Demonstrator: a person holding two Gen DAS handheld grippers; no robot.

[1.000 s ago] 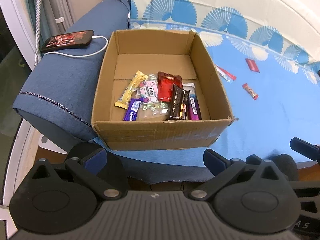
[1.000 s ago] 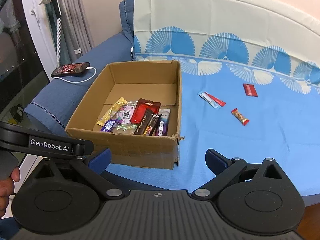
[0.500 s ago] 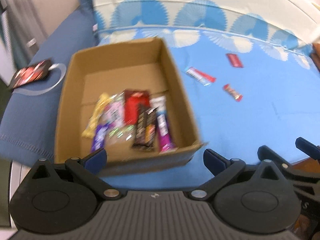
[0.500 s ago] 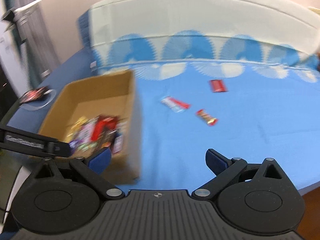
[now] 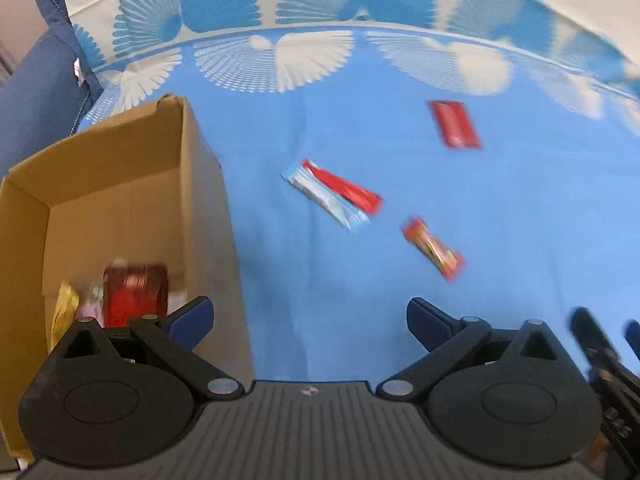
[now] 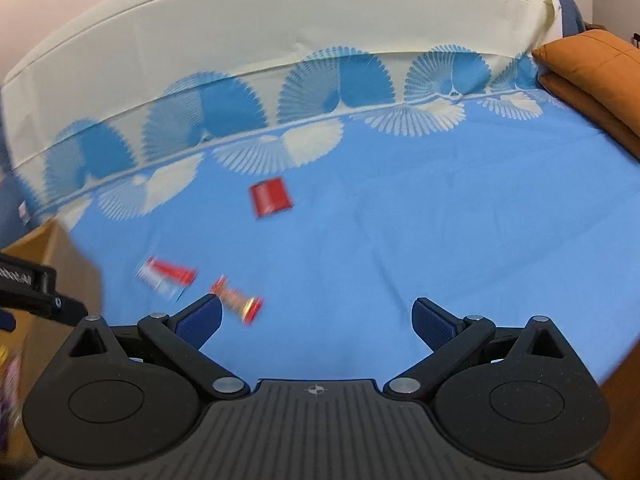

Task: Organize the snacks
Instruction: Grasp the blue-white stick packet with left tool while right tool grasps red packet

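Blue fan-print sheet [image 6: 440, 240], orange cushion [image 6: 592, 68]

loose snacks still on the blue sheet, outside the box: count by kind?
Flat red packet: 1
Long red and white bar: 1
Small orange-red twist-end candy: 1
Total: 3, all lying apart from the cardboard box.

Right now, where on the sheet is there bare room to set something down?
The widest bare stretch of sheet runs from the red packet to the orange cushion. There is also a strip between the box and the red-white stick. The patch around the stick and wrapped bar is crowded.
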